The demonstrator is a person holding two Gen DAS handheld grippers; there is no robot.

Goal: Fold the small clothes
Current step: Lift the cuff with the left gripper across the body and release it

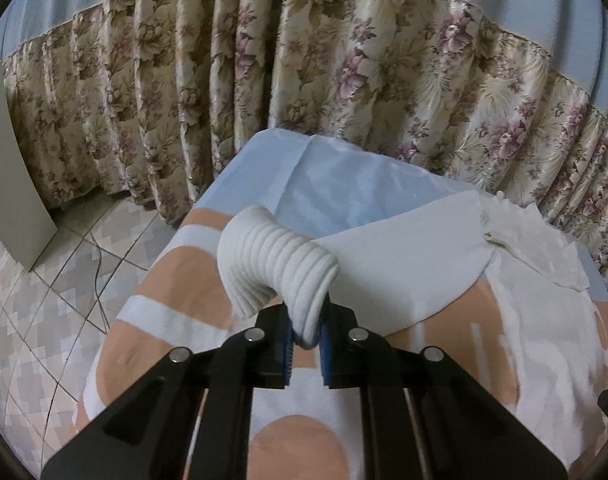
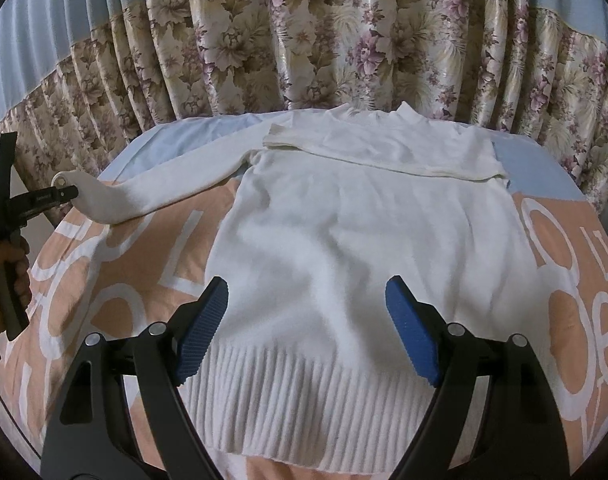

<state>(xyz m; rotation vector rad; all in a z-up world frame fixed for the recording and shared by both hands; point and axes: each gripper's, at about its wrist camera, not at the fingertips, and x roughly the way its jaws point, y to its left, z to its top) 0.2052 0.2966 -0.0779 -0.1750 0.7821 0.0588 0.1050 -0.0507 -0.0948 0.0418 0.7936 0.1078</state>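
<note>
Backdrop: pleated floral curtain with a pale blue upper band (image 2: pixel 304 40), hanging behind the far edge of the sweater's table; the left wrist view also shows pale patterned floor tiles (image 1: pixel 44 280) off the table's left side, with a grey flat board (image 1: pixel 12 168) leaning there against the curtain.

Work surface: table under a peach cloth with big white lettering (image 2: pixel 104 280), its far strip light blue; the white knit long-sleeve sweater (image 2: pixel 343 240) lies flat on the middle of that cloth, ribbed hem toward the right wrist camera, neck toward the curtain; one sleeve already folded across the chest, lying as a band just below the collar; the other sleeve runs out from the shoulder to the left, past the body, over the peach cloth.

Left gripper (image 1: pixel 305 344): black frame, blue ribbed pads; pads pinched together on the ribbed cuff (image 1: pixel 276 268) of that outstretched sleeve; cuff bunched and raised off the cloth, sleeve trailing back toward the sweater body; in the right wrist view the same gripper (image 2: pixel 70 192) sits left of the sweater, at the cuff end, a hand (image 2: pixel 12 272) on its handle.

Right gripper (image 2: pixel 304 328): jaws spread wide, holding nothing; hovers over the sweater's lower body just above the ribbed hem; whether the pads touch the knit is unclear.
</note>
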